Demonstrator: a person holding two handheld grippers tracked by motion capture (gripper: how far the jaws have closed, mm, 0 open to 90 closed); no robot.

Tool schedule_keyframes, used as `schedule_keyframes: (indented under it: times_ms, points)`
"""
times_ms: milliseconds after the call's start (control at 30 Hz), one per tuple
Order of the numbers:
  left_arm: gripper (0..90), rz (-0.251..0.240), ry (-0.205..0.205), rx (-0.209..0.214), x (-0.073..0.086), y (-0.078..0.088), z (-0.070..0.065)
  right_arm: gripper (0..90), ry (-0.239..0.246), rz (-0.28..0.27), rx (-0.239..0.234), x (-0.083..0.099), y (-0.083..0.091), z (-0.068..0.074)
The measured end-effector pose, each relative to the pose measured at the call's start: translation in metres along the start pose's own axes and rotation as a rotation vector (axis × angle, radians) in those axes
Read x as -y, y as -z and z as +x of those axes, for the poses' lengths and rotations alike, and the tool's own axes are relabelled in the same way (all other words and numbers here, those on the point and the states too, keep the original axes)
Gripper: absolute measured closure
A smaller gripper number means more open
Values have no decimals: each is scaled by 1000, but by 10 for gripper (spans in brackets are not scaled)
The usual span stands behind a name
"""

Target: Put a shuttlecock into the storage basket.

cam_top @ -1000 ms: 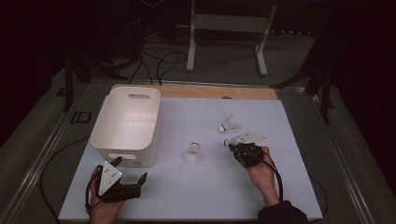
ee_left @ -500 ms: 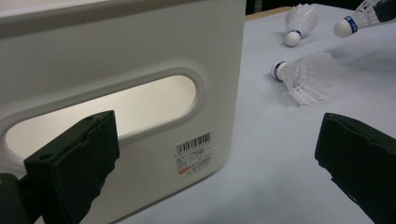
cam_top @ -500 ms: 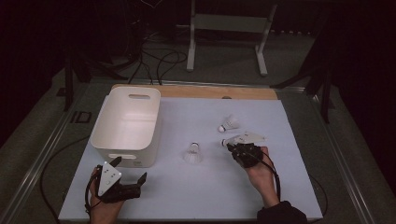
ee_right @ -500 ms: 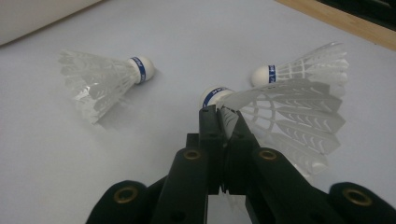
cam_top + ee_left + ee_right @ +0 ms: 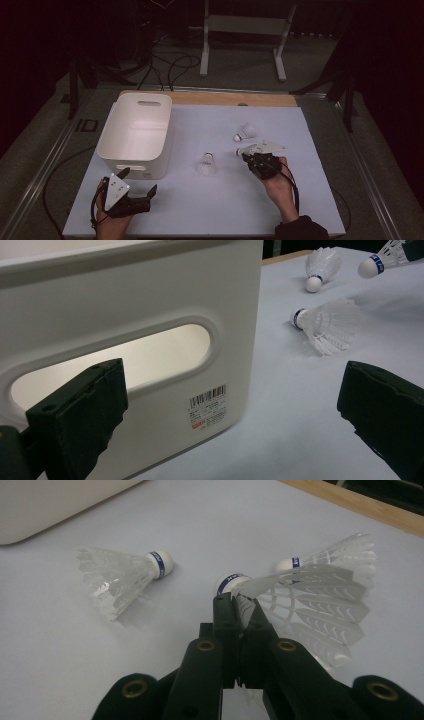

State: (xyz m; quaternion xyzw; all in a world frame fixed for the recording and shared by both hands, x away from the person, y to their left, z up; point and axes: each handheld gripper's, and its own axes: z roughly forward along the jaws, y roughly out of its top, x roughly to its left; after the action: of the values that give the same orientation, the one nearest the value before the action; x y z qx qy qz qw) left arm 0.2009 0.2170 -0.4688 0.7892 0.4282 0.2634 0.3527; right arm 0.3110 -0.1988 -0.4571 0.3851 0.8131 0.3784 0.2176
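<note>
Right gripper view: the shuttlecock [image 5: 300, 605] sits centre frame, feathers pinched by the clenched right gripper [image 5: 240, 610], its base partly hidden. Second shuttlecock [image 5: 120, 575] lies left, a third [image 5: 345, 555] peeks behind. Left gripper [image 5: 225, 410] gapes beside the bin [image 5: 150, 305].

A lab: dark room, floor cables [image 5: 165, 67], metal stand [image 5: 243, 30]

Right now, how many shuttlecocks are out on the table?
3. One is pinched by its feathers in the right tongs (held shuttlecock). One lies in the middle of the mat, near the white bin. One lies farther back. The bin looks empty.
</note>
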Motion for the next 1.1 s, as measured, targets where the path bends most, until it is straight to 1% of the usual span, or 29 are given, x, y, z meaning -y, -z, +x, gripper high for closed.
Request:
schedule_keyframes:
  times_ms: [200,267,800,1100]
  points:
    - [4,3,-4,-1,0,0,-1,882,-5,-6,-4,-1,1,3]
    - [4,1,-5,0,0,0,-1,882,3,-5,-5,-2,1,3]
    - [5,-1,-4,0,0,-1,-2,882,23,-15,-8,-8,2,10]
    - [4,-2,-7,-5,0,0,-3,882,41,-19,-6,-14,3,14]
